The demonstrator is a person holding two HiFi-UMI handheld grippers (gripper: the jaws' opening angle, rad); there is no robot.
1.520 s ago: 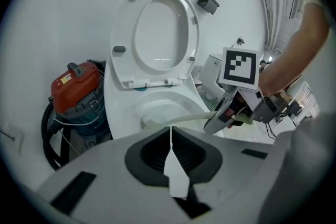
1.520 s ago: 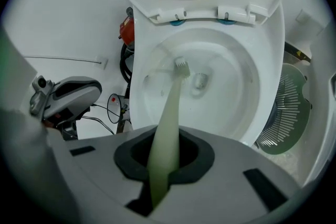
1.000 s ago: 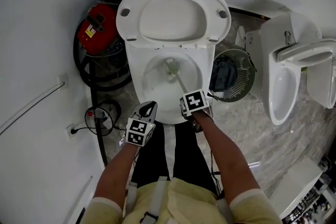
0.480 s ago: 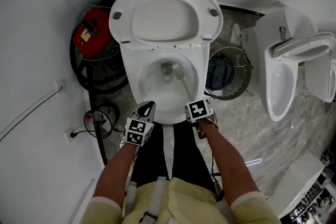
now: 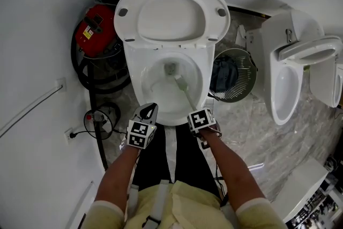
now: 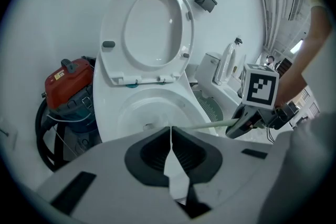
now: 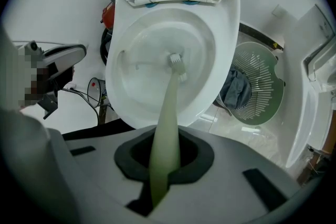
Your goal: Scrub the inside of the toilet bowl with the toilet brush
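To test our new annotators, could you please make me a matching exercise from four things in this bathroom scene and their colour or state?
Things:
1. toilet seat
2. toilet brush
3. left gripper
4. vacuum cleaner

States:
A. shut, nothing in it
B. raised upright
C. red
D. head down in the bowl

Pairs: 1-B, 2-D, 3-A, 4-C.

Pale toilet brush [image 7: 170, 97] slants, prob. touching white bowl [image 7: 139, 78].

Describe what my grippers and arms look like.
Both the left gripper and right gripper have grey bodies, dark fingers and a white cube with black square markers. Arms are bare below short pale sleeves.
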